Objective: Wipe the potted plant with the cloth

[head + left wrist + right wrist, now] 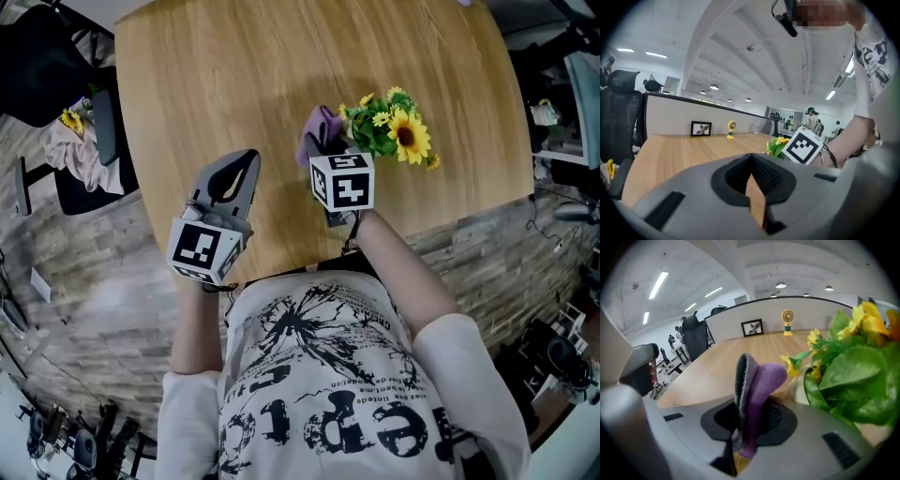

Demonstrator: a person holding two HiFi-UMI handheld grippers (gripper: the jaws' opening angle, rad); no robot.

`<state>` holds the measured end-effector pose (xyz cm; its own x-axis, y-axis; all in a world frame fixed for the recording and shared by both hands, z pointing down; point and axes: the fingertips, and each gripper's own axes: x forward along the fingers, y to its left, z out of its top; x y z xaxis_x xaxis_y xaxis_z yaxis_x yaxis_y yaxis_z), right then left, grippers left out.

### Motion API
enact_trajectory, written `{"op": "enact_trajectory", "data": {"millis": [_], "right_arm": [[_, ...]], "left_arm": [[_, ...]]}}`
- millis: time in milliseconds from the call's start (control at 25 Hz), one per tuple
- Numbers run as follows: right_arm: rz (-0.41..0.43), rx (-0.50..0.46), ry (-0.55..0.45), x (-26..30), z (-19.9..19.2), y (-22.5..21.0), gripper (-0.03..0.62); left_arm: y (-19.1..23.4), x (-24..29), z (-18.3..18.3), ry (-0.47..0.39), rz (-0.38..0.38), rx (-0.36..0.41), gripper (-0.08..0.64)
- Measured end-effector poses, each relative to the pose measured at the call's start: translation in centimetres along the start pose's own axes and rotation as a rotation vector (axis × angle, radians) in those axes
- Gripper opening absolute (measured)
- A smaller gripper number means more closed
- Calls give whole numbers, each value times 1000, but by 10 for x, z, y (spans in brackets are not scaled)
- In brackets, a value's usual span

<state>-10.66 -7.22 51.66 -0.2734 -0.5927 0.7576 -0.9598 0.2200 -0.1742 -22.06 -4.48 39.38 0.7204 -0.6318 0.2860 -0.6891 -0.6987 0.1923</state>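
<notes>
We can read no words for certain: the shirt (330, 398) bears large black lettering, upside down to us and too distorted.

Round wooden table (234, 94), tiled floor (94, 291)

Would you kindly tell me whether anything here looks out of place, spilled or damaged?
Nothing stands out. The potted plant sits on the table with no soil or leaves scattered around it, the purple cloth is pinched in the right gripper beside it, and the left gripper is shut and empty.
</notes>
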Motion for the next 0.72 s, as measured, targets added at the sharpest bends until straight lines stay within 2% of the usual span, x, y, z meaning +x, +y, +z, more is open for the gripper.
{"op": "enact_trajectory", "data": {"millis": [360,560,720], "right_arm": [[-85,116,-10,-19,-22,-22,78],[-80,162,6,-27,-39,-36,81],[-58,132,16,-33,-48,-37,83]], "left_arm": [[-3,-1,-12,1,-7,-23,3],[-15,4,-18,12,-28,-17,3],[-25,8,-21,16,-51,-5,3]]}}
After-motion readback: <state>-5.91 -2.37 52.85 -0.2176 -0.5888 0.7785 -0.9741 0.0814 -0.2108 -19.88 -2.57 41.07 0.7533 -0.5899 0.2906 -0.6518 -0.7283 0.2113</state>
